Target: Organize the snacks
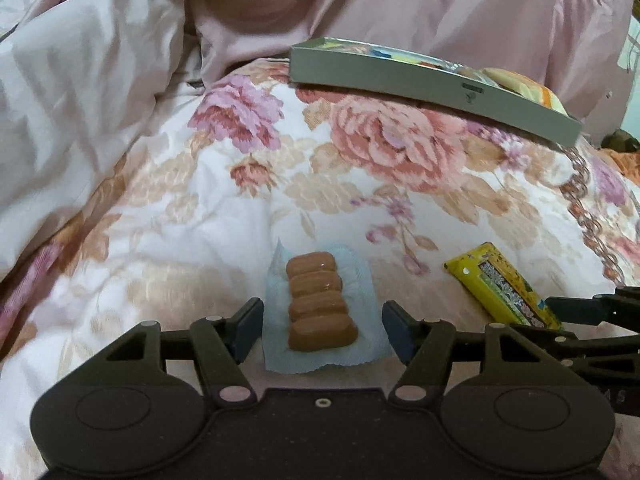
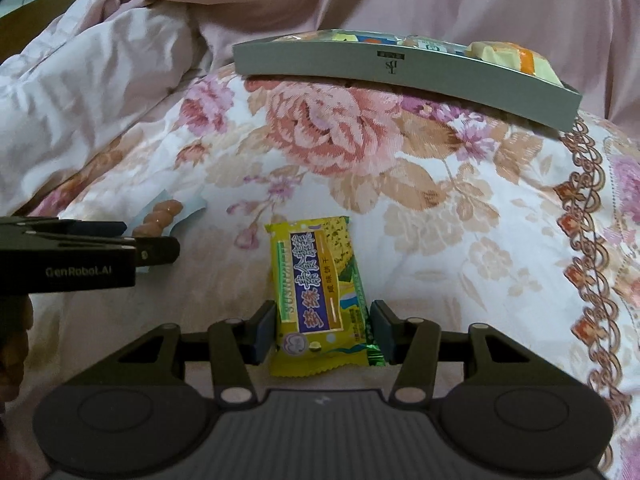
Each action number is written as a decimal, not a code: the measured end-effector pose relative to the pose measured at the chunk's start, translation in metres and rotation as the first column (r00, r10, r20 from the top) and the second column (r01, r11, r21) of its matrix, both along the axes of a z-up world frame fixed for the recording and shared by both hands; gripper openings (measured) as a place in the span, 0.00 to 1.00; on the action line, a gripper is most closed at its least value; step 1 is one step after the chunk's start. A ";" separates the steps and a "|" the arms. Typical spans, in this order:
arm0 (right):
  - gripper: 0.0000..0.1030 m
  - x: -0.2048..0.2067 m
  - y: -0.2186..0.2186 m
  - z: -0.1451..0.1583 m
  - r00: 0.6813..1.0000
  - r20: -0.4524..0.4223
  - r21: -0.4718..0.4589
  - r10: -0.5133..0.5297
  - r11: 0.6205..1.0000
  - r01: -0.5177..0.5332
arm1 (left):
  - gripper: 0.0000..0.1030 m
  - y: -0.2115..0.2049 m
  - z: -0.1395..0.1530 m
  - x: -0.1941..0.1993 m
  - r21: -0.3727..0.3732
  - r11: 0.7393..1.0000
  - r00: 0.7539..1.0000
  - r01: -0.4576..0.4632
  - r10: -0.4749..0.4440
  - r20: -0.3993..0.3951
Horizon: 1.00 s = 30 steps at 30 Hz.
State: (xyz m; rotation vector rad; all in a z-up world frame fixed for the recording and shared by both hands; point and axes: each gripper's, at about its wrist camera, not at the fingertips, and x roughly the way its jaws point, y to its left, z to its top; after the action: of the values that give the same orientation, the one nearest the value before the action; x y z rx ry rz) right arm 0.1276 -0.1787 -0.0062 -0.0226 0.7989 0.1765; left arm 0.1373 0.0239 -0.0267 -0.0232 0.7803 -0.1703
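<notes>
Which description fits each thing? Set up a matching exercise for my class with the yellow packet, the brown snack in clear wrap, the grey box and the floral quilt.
Things:
1. yellow packet
2. brown snack
3. grey box
4. floral quilt

Descriptions:
A. lies under everything
B. holds several wrapped snacks
C. between the left gripper fingers, in clear wrap
D. clamped between the right gripper pads

Pairs: 1-D, 2-C, 3-B, 4-A

Floral quilt (image 1: 168, 216), rumpled pink bedding (image 2: 440, 0) behind, perhaps dim indoor light.
</notes>
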 end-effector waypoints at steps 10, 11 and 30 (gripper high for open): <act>0.54 -0.039 -0.010 -0.004 1.000 0.020 0.010 0.009 1.000 -0.009 | 0.66 -0.003 -0.002 -0.034 0.034 0.999 0.999 0.003 -0.002 -0.038; 0.55 -0.040 -0.010 -0.004 1.000 0.027 0.005 0.012 1.000 -0.012 | 0.66 -0.004 -0.003 -0.035 0.038 0.999 0.999 0.002 0.000 -0.037; 0.81 -0.029 -0.014 -0.018 0.995 0.100 0.024 0.007 1.000 -0.010 | 0.78 -0.016 -0.012 -0.031 0.110 0.993 0.999 0.047 -0.047 -0.005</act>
State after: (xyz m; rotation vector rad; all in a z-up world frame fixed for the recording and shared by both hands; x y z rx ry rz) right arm 0.0986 -0.1927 -0.0244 -0.0114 0.6966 0.1919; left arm 0.1061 0.0075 -0.0391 0.0992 0.7917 -0.1719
